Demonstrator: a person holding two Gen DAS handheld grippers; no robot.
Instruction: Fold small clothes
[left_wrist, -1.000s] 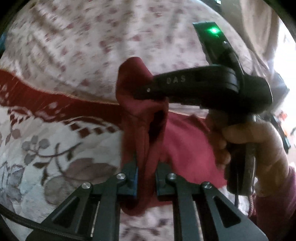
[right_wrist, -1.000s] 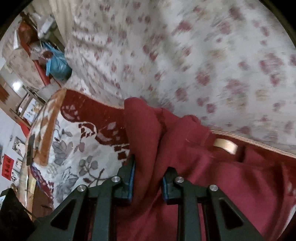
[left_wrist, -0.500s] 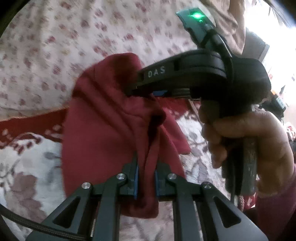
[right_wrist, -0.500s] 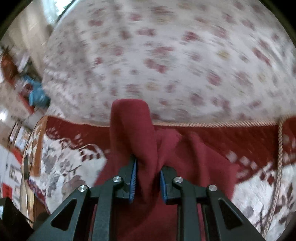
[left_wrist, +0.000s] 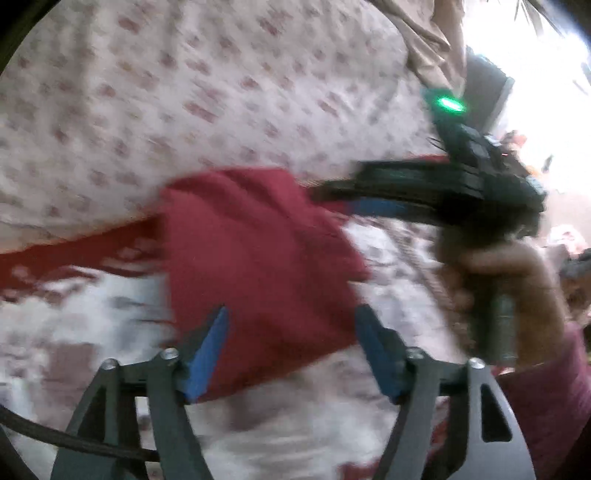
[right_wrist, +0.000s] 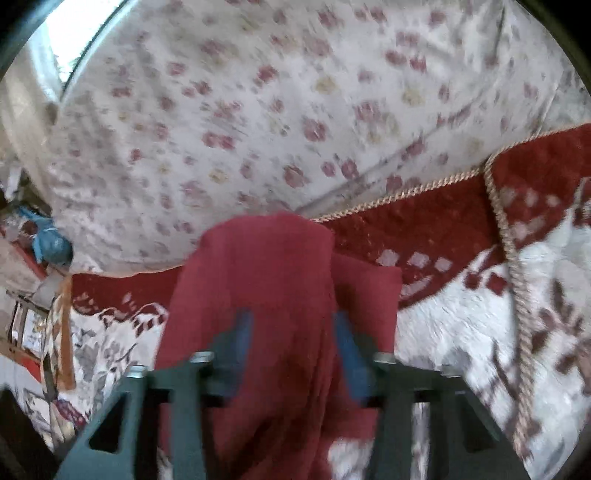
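A small dark-red garment (left_wrist: 258, 258) lies folded on the patterned blanket. In the left wrist view it sits between the spread blue pads of my left gripper (left_wrist: 291, 314), whose jaws are opening and do not press on it. My right gripper (left_wrist: 332, 199), held by a hand (left_wrist: 517, 280), reaches in from the right over the cloth's far edge. The right wrist view shows the same garment (right_wrist: 273, 280) running up between the right gripper (right_wrist: 291, 317) fingers. Those jaws are opening too, and the pads stand clear of the cloth. Both views are blurred by motion.
A white sheet with small red flowers (right_wrist: 295, 110) covers the bed beyond the garment. The red-and-white blanket (right_wrist: 461, 332) has a twisted cord trim (right_wrist: 513, 266). Room clutter (right_wrist: 44, 251) shows at the left edge, and a bright window (left_wrist: 535, 55) at upper right.
Both grippers were shut on the bunched red cloth and have now spread their jaws and let it go. The garment has dropped from a raised fold to lie flatter on the blanket.
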